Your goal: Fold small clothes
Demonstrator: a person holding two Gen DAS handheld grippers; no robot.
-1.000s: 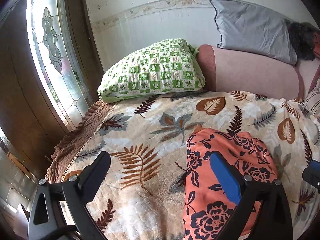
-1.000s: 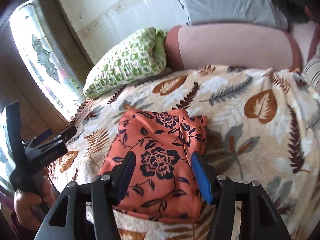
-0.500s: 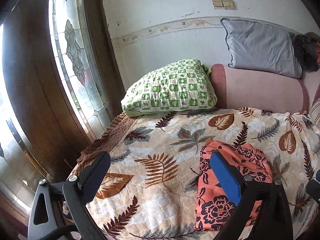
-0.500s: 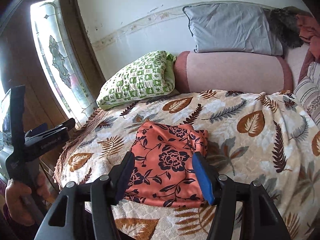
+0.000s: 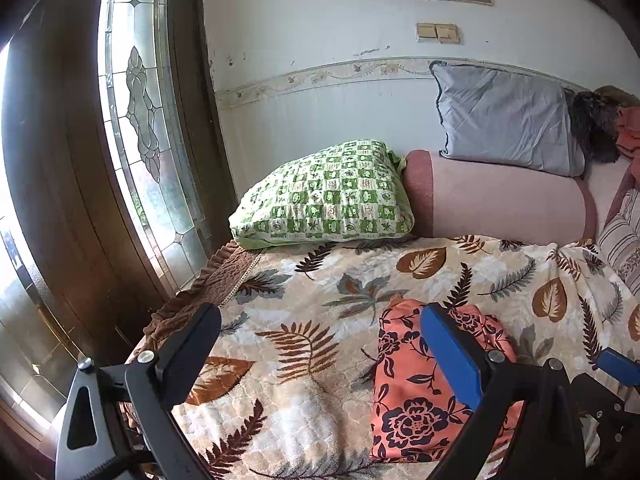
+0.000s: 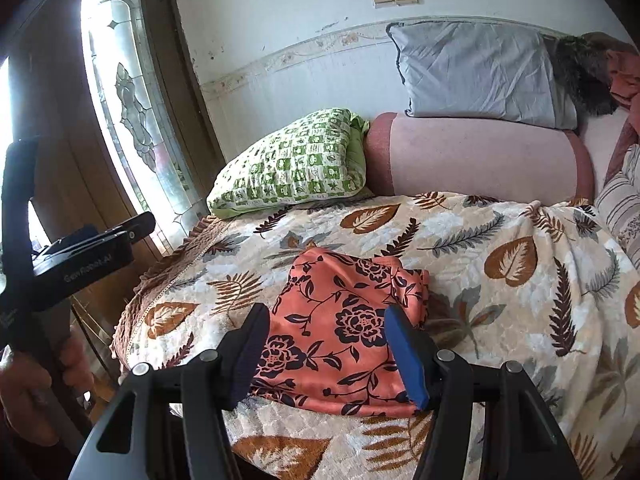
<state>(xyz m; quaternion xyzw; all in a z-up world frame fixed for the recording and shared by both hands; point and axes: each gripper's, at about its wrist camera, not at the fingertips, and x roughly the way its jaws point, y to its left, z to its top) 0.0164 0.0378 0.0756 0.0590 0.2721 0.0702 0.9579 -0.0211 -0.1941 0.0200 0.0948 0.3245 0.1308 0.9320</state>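
An orange garment with dark flowers point(image 6: 344, 328) lies folded into a compact rectangle on the leaf-print blanket point(image 6: 520, 300), near the bed's front edge. It also shows in the left wrist view point(image 5: 412, 392). My right gripper point(image 6: 326, 354) is open and empty, held back from the bed in front of the garment. My left gripper point(image 5: 324, 356) is open wide and empty, off to the garment's left and clear of it. The left gripper also shows at the left of the right wrist view point(image 6: 92, 248), with the hand that holds it.
A green checked pillow point(image 5: 328, 196) and a pink bolster point(image 5: 504, 204) lie at the head of the bed, with a grey pillow point(image 5: 504, 120) on top. A wooden door with a glass panel point(image 5: 140, 120) stands to the left. Striped cloth point(image 6: 624, 204) lies at the right.
Both grippers have pulled back and up from the bed, so the garment looks smaller and farther. The garment has stayed folded in place. Both grippers stayed open.
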